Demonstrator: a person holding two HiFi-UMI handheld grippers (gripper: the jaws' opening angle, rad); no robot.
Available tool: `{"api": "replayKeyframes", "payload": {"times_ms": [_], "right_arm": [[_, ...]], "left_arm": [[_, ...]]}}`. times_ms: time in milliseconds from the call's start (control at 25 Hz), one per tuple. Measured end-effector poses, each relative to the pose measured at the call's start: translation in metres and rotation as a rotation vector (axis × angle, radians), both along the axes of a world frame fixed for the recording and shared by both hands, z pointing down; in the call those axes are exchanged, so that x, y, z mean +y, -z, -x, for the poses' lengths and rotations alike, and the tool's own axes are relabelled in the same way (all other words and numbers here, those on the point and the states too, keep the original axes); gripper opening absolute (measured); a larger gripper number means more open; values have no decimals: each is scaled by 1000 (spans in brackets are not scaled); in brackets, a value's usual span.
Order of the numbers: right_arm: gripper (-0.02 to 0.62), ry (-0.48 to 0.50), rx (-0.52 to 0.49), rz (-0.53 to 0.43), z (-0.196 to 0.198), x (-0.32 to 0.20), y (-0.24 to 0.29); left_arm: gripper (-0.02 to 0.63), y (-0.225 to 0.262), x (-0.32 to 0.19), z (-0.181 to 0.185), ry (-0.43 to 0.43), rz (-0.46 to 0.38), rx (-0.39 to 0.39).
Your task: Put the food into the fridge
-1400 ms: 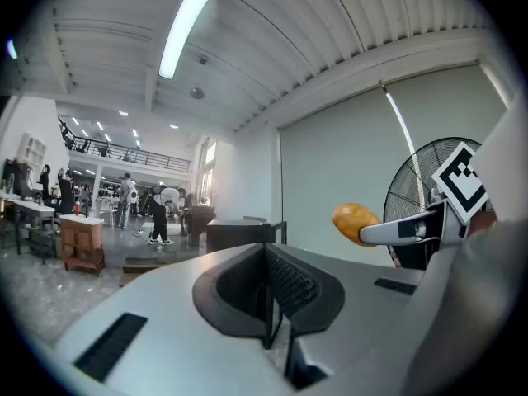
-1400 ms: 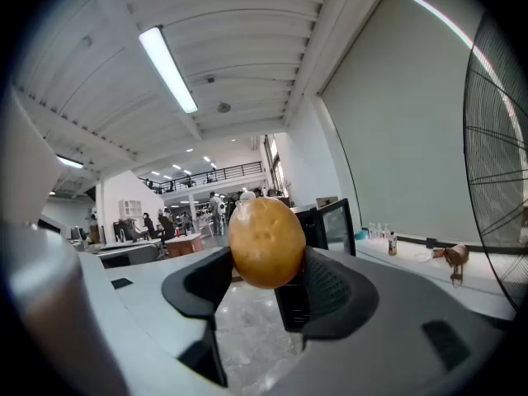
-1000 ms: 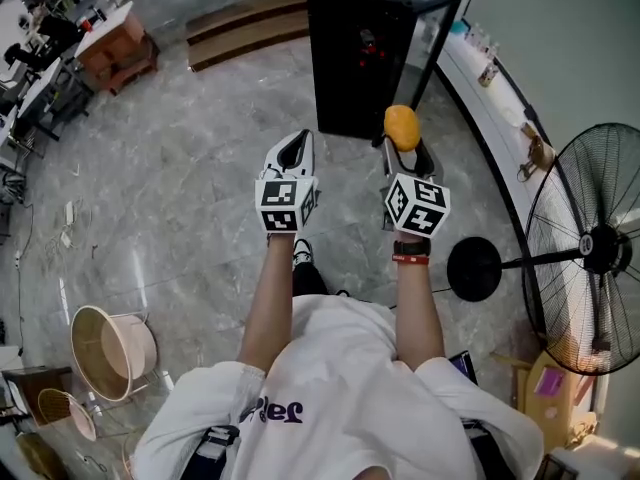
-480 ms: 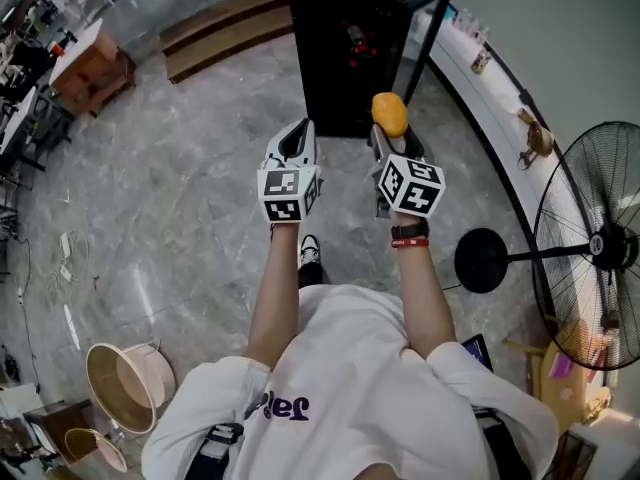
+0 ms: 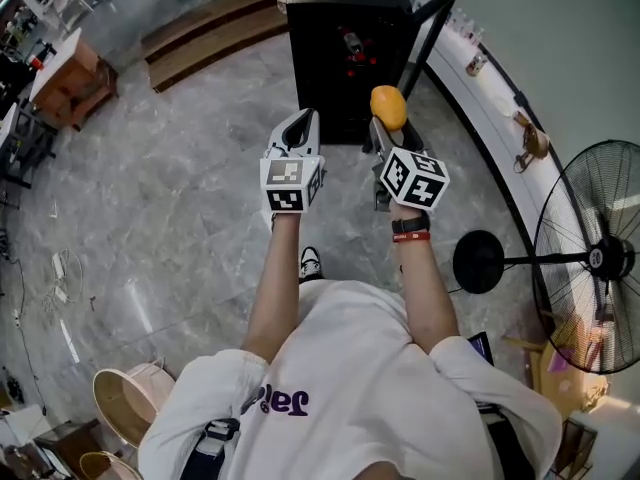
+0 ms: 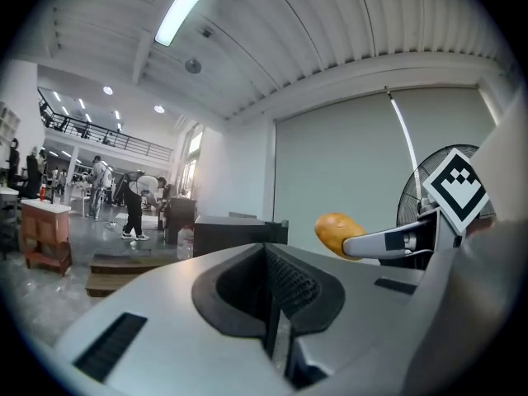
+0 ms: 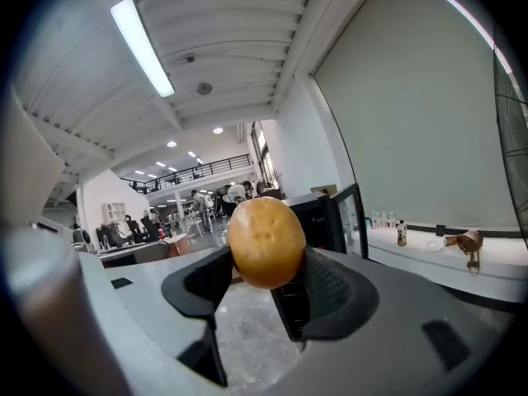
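- Carrying the potato [image 7: 266, 242] falls to the right gripper [image 5: 386, 126]; its pads are clamped on the food from both sides, and the jaws stand wide because the potato is broad.
- The potato sits out at the jaw tips, up in the air above the floor [image 5: 180, 198] and just short of the fridge [image 5: 345, 58]; it is not yet inside. Held out front like this, it looks ready to go straight onto a shelf.
- The left gripper [image 5: 300, 128] rides beside the right one, apart from it; its jaws are closed together with nothing between them. It seems to be kept spare, perhaps for the door.
- The fridge is a black cabinet straight ahead; its glass door [image 5: 428, 33] stands swung open on the right side, so the dark opening faces the person and no door work looks needed first.
- The standing fan [image 5: 590, 258] is well off to the right, out of the path.
- The potato is round and smooth and gripped near the tips; a jolt on the way in could roll it out, so a steady approach seems wise.
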State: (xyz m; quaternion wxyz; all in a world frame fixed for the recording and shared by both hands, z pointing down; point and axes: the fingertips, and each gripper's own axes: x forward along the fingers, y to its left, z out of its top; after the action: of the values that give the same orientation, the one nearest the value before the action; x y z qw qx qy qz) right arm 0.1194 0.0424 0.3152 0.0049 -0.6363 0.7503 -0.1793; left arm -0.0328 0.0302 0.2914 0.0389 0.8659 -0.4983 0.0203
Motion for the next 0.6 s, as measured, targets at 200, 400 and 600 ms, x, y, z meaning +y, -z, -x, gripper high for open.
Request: {"api": "replayKeyframes", "payload": {"times_ms": [200, 400, 600], "right_arm": [[285, -15, -26, 11, 14, -37, -6], [285, 10, -60, 18, 37, -70, -9], [285, -16, -67, 21, 50, -95, -22]], "left_arm": [[18, -8, -36, 8, -31, 7, -6], [18, -7, -65, 12, -77, -2, -5], [18, -21, -91, 21, -115, 17, -15]]}}
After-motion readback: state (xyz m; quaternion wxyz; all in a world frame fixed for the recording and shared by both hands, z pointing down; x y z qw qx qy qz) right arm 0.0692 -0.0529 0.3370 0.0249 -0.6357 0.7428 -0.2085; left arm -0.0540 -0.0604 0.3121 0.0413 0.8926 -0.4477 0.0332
